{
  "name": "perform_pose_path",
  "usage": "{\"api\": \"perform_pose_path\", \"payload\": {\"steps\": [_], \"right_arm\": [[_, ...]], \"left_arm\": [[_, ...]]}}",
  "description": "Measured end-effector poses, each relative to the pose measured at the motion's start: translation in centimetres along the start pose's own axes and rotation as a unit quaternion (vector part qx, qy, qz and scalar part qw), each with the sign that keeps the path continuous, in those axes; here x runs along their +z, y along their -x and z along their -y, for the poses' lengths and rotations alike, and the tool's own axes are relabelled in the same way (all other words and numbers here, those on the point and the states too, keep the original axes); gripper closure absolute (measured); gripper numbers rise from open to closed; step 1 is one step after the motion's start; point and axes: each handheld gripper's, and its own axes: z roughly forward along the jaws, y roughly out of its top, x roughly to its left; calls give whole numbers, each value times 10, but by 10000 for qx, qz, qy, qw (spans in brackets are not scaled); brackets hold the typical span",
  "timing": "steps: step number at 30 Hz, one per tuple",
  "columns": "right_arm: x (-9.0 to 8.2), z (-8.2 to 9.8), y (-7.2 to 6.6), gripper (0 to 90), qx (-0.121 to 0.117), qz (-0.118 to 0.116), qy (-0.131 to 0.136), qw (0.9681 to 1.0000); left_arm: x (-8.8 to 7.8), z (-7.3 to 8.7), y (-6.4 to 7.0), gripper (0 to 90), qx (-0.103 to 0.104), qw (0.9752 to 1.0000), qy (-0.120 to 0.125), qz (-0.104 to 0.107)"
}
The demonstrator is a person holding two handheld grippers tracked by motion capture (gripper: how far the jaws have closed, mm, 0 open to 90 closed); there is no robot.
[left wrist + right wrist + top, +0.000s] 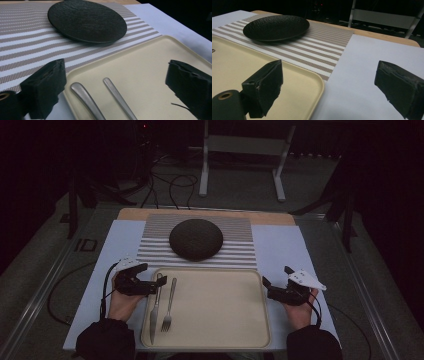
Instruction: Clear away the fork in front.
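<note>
On a pale sheet-covered table (285, 245) in a dark room, a steel knife (155, 307) and fork (168, 305) lie in a beige tray (220, 305). Left gripper (152, 282) and right gripper (272, 285) both gape, empty. A black plate (196, 239) rests on a striped mat (240, 252).

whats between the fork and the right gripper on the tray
Nothing: from the fork across to the right gripper, the tray is bare, as the high view shows.

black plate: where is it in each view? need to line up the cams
High view: black plate at centre top, on the striped mat, beyond the tray.
Left gripper view: top, left of centre, on the mat.
Right gripper view: upper left, on the mat.
Shared landmark: the tray's far edge, which runs just in front of the plate.
</note>
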Motion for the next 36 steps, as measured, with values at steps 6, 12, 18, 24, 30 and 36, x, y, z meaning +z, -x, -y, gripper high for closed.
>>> {"api": "perform_pose_path", "payload": {"steps": [6, 12, 18, 24, 30, 36], "right_arm": [[-1, 0, 0, 85, 23, 4, 13, 10000], [-1, 0, 0, 85, 12, -11, 15, 10000], [-1, 0, -1, 85, 3, -51, 9, 10000], [-1, 0, -1, 85, -16, -109, 37, 9999], [-2, 0, -2, 85, -22, -177, 97, 9998], [-3, 0, -2, 85, -22, -211, 83, 9997]], "left_arm": [[-3, -2, 0, 1, -27, 9999, 164, -39], [-7, -6, 0, 1, 1, 9994, 341, -104], [-9, -8, 0, 1, 64, 9989, 424, -168], [-11, -11, 1, 1, 132, 9978, 558, -318], [-12, -15, -1, 1, 272, 9961, 694, -481], [-11, -20, -1, 1, 476, 9947, 704, -578]]}}
